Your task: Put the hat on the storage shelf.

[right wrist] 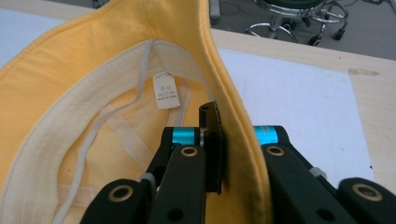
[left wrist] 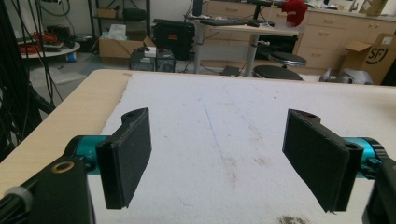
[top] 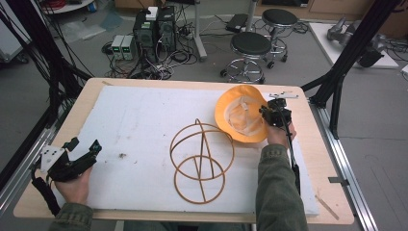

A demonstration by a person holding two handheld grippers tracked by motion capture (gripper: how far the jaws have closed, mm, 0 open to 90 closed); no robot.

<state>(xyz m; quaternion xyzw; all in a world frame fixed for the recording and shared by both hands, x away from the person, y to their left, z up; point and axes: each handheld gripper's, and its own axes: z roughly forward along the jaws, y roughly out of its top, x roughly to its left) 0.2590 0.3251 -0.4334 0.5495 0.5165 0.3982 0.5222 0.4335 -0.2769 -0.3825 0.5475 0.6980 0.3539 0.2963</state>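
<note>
At the table's left edge, the left gripper (top: 79,156) is resting on the white foam mat (top: 144,120) with its black padded jaws standing wide apart on nothing. Mid-table, a stiff brown wire-hoop stand (top: 201,161) is sitting. To the right, the right gripper (top: 270,114) is pinching the brim of the soft yellow cloth bucket hat (top: 240,115), tipped up on the mat; it is probably light and floppy, so the stitched brim looks the soundest hold.

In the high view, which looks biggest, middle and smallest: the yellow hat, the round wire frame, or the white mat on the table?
1. The white foam mat, by far the largest.
2. The brown wire hat stand made of hoops.
3. The yellow cloth hat, held at its brim by the right gripper.

The frame and hat look close in size, so places two and three are unsure.
</note>
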